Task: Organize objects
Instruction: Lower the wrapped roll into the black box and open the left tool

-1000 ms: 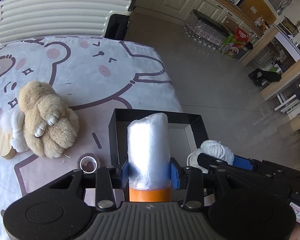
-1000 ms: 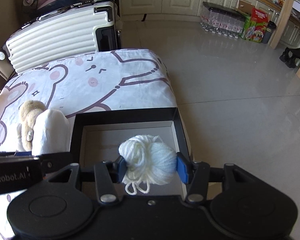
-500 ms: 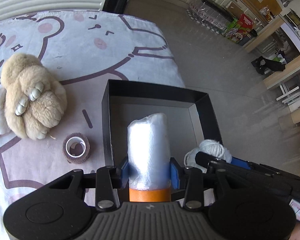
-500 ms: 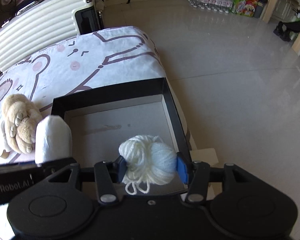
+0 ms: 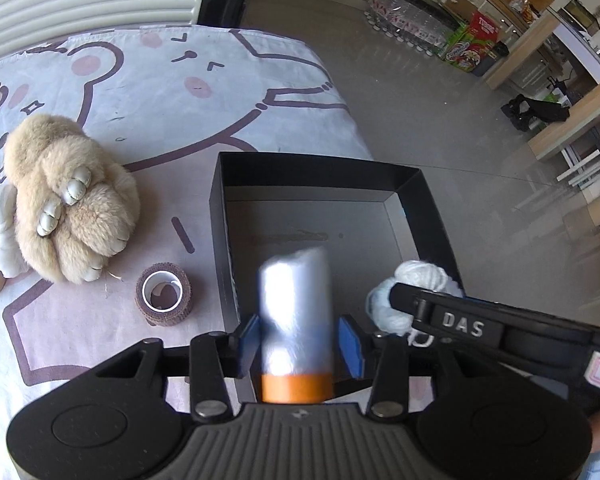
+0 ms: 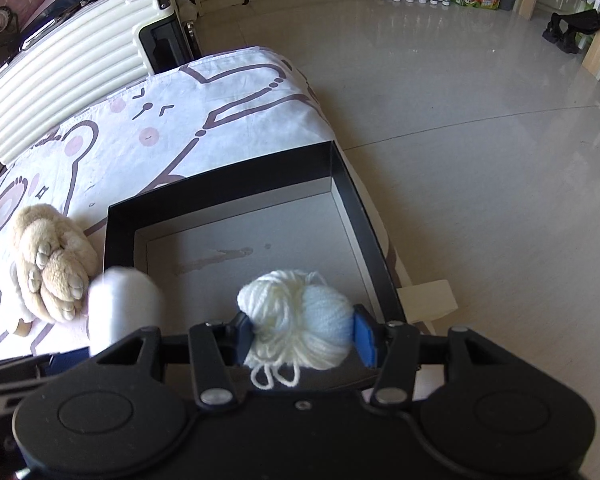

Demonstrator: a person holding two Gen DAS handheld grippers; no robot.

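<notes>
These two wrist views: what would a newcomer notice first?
The black box at the bed's edge, over which both tools hover. The left tool is opening around a white roll with an orange end; the right tool grips a ball of white yarn. A furry plush toy lies left of the box.

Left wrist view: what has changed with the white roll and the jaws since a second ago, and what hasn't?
Both grippers came down over the black box. The left gripper jaws are opening: gaps now show beside the white roll, which blurs as if slipping free. The right gripper stays clamped on the yarn ball. Plush toy and tape roll have not moved.
</notes>
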